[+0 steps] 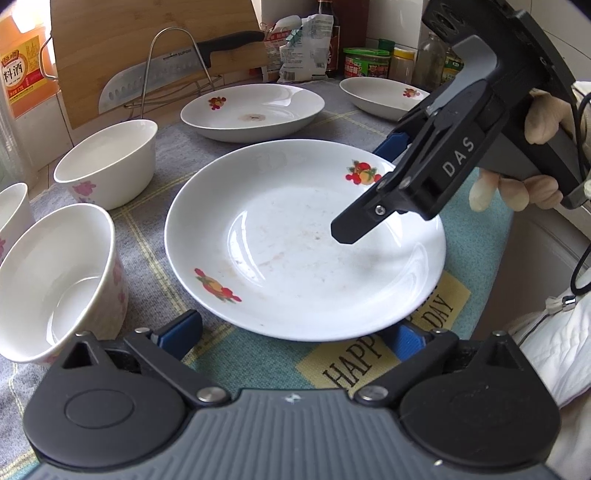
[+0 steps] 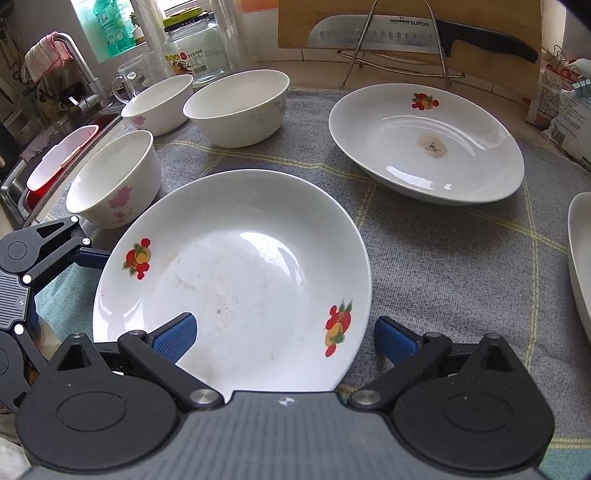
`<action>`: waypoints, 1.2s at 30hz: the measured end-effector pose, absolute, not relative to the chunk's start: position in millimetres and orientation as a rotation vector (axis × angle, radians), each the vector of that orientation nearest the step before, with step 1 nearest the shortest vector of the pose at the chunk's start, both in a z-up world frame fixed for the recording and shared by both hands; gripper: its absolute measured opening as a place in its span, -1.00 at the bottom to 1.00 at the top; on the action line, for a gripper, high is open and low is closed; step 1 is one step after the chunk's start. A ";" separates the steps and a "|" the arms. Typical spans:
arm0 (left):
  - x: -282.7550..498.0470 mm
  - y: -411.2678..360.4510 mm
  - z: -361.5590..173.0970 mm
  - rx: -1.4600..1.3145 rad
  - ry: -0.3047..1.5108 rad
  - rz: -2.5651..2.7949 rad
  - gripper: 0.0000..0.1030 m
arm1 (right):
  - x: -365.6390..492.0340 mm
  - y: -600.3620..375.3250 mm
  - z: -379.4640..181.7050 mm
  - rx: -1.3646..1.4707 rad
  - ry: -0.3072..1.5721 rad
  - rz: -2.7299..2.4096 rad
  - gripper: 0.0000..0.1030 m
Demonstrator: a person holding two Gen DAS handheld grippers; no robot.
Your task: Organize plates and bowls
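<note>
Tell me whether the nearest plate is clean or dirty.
Dirty: the nearest plate shows faint reddish smears and specks across its centre in both views.

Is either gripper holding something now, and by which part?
Nothing is held. The left gripper and right gripper both stand open around the near plate's rim.

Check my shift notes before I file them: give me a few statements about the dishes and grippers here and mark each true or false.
1. Both grippers, the left gripper and the right gripper, have open jaws. True.
2. The nearest plate is stacked on another plate. False: it lies alone on the cloth.
3. The deep plate by the knife rack has a brown stain in its middle. True.
4. The knife lies in a bowl. False: it rests on the wire rack against the cutting board.
</note>
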State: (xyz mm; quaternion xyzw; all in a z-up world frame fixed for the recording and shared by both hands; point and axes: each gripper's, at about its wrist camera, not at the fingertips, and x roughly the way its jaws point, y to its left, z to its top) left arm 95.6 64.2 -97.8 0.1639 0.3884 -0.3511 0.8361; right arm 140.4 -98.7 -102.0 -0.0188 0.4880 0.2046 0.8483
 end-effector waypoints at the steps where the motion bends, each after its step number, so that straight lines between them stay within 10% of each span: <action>1: 96.3 64.8 -97.6 0.342 0.823 -0.744 0.98 | 141.5 -98.6 -101.9 -0.040 1.035 0.433 1.00; 36: 84.7 63.0 -96.9 0.397 0.751 -0.794 0.95 | 197.5 -111.6 -94.5 0.146 1.225 0.637 0.99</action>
